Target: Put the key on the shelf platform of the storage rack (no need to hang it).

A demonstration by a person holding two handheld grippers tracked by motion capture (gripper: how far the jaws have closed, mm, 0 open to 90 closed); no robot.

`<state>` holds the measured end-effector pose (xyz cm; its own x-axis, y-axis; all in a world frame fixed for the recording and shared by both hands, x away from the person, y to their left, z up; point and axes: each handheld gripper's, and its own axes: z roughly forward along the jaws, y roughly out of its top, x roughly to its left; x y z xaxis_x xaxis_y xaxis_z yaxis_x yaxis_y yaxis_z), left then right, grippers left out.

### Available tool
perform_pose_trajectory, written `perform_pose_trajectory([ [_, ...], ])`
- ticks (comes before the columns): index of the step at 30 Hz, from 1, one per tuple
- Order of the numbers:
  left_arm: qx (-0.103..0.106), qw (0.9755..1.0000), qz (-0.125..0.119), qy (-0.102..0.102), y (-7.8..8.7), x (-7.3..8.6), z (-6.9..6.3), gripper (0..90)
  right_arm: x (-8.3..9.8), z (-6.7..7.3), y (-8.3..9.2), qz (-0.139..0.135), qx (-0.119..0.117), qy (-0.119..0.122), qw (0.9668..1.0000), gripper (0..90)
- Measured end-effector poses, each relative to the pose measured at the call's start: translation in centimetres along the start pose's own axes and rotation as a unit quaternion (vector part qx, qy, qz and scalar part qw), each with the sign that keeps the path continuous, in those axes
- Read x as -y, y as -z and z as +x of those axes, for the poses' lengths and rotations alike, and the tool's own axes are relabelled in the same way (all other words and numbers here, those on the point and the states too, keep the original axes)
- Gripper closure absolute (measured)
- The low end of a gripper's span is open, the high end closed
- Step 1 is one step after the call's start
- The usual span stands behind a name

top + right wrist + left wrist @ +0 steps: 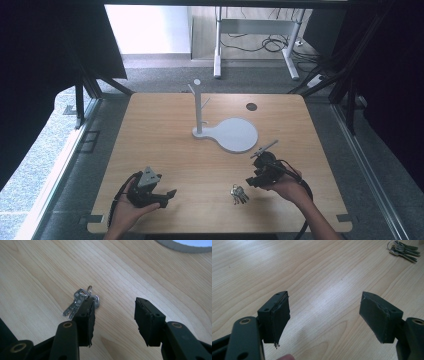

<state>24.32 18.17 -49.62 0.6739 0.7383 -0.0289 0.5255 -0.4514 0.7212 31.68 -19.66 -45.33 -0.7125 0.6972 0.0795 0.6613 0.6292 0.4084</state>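
your right tongs (254,181) sit near the front edge of the worktop (165,125), right of its middle, with the bunch of keys (239,194) lying flat on the wood just beside them toward the left. in the right gripper view the keys (80,302) lie just past one jaw and partly behind it, off to the side of the gap; the jaws stand part open with bare wood between them and nothing held. your right hand (287,187) wraps the body from below.

your left tongs (169,194) rest close to the front left corner of the worktop, gripped in your left hand (127,207), their tips turned toward the keys. in the left gripper view the jaws stand wide apart and empty, and the keys (403,250) lie well apart from them, far up at the corner of that view.

toward the back of the worktop, near the middle, a white hook stand (200,107) rises upright from its round flat base (235,134). a small dark disc (251,106) sits near the back right corner.
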Motion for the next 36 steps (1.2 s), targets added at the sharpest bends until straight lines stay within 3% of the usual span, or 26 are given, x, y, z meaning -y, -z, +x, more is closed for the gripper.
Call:
perform_pose_trajectory([
  [5,-0.003,1.0,-0.001,0.002,0.1,0.0,0.1,24.6,-0.7,0.6,-0.6,0.001,-0.005,0.007,1.0,52.0],
  [23,-0.01,0.9999,-0.014,0.004,0.5,0.0,0.1,25.4,-2.4,2.2,-3.9,0.049,-0.035,0.025,0.9979,59.8],
  [36,-0.008,0.9999,-0.011,0.004,0.2,0.1,0.0,25.4,-3.3,2.8,-5.3,0.07,-0.037,0.014,0.9967,68.5],
])
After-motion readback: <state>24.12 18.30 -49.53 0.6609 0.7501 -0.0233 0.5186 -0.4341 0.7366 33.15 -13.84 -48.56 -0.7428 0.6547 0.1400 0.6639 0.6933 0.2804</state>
